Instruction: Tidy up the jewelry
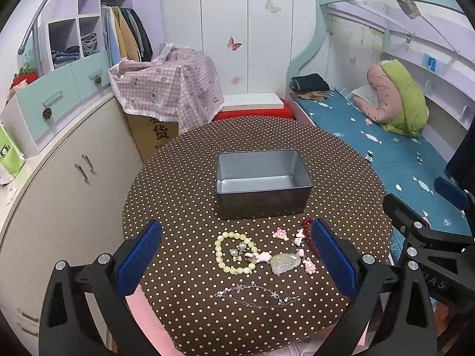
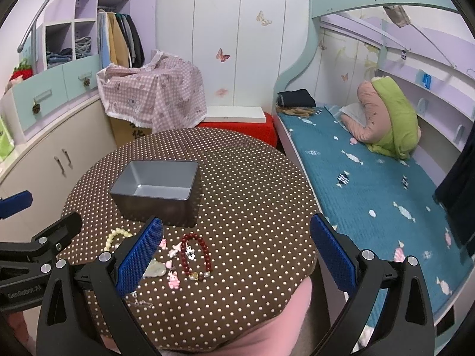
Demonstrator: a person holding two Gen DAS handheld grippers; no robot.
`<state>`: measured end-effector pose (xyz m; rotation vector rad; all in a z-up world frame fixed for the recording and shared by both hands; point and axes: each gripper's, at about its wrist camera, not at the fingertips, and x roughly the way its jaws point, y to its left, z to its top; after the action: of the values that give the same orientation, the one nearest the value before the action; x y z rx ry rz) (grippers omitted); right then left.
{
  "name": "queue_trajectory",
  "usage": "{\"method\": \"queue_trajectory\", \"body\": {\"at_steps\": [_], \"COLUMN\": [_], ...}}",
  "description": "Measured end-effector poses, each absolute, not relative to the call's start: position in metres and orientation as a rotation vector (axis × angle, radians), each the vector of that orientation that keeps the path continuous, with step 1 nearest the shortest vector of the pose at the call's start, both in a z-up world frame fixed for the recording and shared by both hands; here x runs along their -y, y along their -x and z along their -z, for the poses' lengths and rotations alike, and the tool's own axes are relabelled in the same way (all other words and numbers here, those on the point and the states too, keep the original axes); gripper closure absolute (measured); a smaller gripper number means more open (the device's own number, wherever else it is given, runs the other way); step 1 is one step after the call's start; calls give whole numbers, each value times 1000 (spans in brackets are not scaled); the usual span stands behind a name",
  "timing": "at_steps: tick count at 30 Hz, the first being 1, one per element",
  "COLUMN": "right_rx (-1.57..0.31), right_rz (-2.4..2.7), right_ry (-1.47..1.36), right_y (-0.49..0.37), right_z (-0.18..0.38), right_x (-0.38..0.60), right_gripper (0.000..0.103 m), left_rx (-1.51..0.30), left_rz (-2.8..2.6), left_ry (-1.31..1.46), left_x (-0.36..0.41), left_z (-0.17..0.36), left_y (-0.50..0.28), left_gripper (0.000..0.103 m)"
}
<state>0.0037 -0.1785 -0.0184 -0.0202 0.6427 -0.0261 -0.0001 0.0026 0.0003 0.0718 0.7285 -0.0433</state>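
The round table (image 1: 190,178), covered in a brown polka-dot cloth, fills the space ahead of both claws; its near edge curves under them and its right edge runs close beside the bed (image 1: 386,154). Bare cloth lies open on all sides of the tin, widest to the right of the right claw's view.

One grey rectangular tin (image 1: 262,184) stands open and empty, straight ahead of the left claw (image 1: 237,262) and ahead-left of the right claw (image 2: 237,262).

Both claws are spread wide with nothing between their fingers; they hang above the table's near edge, side by side (the right one shows at the right margin of the left view).

The jewellery sits between the tin and the claws. One yellow-green bead bracelet (image 1: 234,252) lies between the left claw's fingers, ringing a pearl piece (image 1: 240,247). One dark red bead bracelet (image 2: 196,258) lies just inside the right claw's left finger, partly hidden behind the left claw's right finger in the other view. One silver chain (image 1: 256,295) lies nearest the left claw. One pale jade pendant (image 1: 283,262) sits beside its right finger. About five small pink charms (image 1: 280,233) are scattered around the pendant.
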Motion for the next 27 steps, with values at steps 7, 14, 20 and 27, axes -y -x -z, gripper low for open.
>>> {"method": "queue_trajectory", "body": {"at_steps": [7,14,20,27], "right_rx": [-655,-657,-669,-679], "right_rz": [21,14,9,9], "right_ry": [13,7,7,6], "right_y": [-11,-13,-18,-21], "right_z": [23,25,31,32], "right_x": [177,175,174,171], "right_gripper": [7,7,7,7], "left_rx": [-736,-745,-754,-764], "left_rz": [44,44,43,46], "left_ry": [-72,-70,-63,-61], "left_x": [-4,-8,-12,-13], "left_z": [4,7,11,16], "left_y": [-5,-10,-14,-15], "left_gripper": [7,7,7,7]}}
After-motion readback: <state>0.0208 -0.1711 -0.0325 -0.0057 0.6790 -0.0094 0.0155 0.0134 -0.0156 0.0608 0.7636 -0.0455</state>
